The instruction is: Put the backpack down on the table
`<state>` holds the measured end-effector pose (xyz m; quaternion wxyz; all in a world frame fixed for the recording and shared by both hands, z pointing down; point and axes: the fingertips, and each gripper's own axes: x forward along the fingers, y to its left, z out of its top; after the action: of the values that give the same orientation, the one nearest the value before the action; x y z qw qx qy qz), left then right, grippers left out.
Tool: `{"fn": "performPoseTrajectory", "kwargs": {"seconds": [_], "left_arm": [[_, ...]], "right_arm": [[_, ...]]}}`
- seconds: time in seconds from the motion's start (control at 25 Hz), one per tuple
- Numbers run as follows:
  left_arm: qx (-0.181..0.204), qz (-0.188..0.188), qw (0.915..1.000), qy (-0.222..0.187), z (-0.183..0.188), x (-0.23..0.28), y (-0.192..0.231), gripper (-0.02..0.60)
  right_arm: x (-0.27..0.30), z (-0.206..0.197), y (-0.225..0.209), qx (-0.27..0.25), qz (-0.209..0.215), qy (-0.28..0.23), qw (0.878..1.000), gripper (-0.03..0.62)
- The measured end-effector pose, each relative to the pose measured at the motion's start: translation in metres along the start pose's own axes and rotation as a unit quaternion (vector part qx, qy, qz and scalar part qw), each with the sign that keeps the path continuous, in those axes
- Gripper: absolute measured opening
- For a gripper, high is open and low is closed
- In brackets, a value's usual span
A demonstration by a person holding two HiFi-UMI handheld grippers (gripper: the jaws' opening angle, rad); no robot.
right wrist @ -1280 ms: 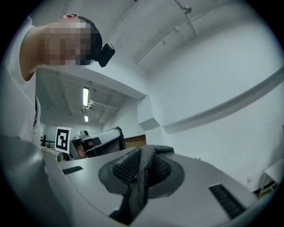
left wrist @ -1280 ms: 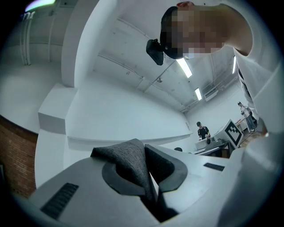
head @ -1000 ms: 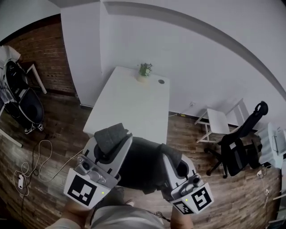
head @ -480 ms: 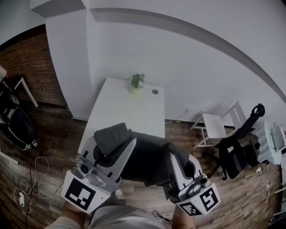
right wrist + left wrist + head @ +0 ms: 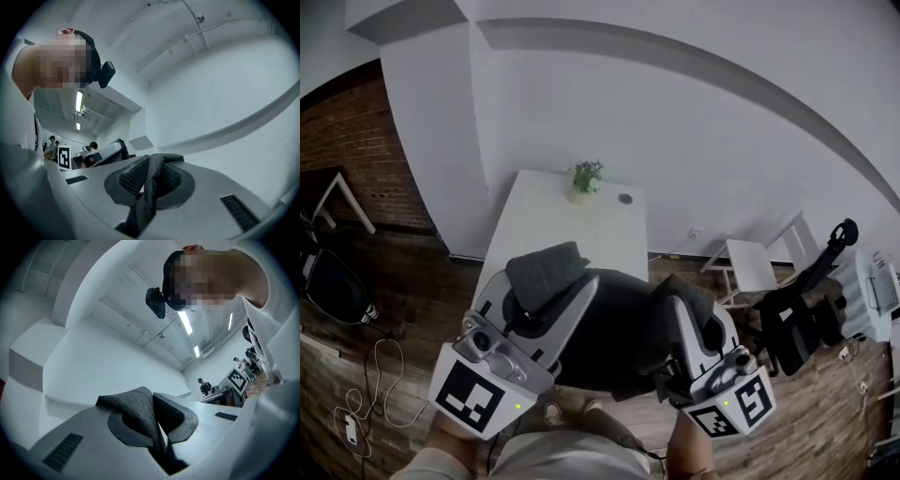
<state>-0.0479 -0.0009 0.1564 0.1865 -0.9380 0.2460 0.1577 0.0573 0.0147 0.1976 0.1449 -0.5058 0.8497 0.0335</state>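
Observation:
A black backpack (image 5: 614, 333) hangs in the air between my two grippers, over the near end of the white table (image 5: 553, 225). My left gripper (image 5: 542, 286) is shut on a grey fabric strap (image 5: 546, 270) of the pack. That strap (image 5: 138, 411) is pinched between the jaws in the left gripper view. My right gripper (image 5: 692, 309) is shut on the pack's other strap (image 5: 150, 180), which folds over its pads. Both grippers tilt upward. The pack's lower part is hidden behind the grippers.
A small potted plant (image 5: 584, 178) and a round cable hole (image 5: 625, 199) are at the table's far end, by the white wall. A white side table (image 5: 750, 264) and a black office chair (image 5: 802, 314) stand to the right. Cables (image 5: 366, 394) lie on the wooden floor at left.
Both grippers have carried the backpack forward and a little up. It now covers the table's near edge, and the table looks closer.

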Motion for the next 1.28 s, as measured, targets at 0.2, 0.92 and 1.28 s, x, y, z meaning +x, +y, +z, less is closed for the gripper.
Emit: {"fn": "performPoseTrajectory", "kwargs": {"seconds": [0.2, 0.92, 1.28], "left_arm": [[0.007, 0.011, 0.9999, 0.01, -0.027, 0.026, 0.013, 0.041], [0.013, 0.082, 0.9943, 0.068, -0.111, 0.084, 0.087, 0.041], [-0.01, 0.106, 0.9895, 0.098, -0.161, 0.097, 0.117, 0.041]], "right_arm": [[0.017, -0.014, -0.036, 0.019, 0.011, 0.004, 1.0, 0.057], [0.107, -0.063, -0.129, 0.046, 0.061, 0.028, 0.997, 0.057], [0.142, -0.1, -0.167, 0.057, 0.066, 0.048, 0.995, 0.058]]}}
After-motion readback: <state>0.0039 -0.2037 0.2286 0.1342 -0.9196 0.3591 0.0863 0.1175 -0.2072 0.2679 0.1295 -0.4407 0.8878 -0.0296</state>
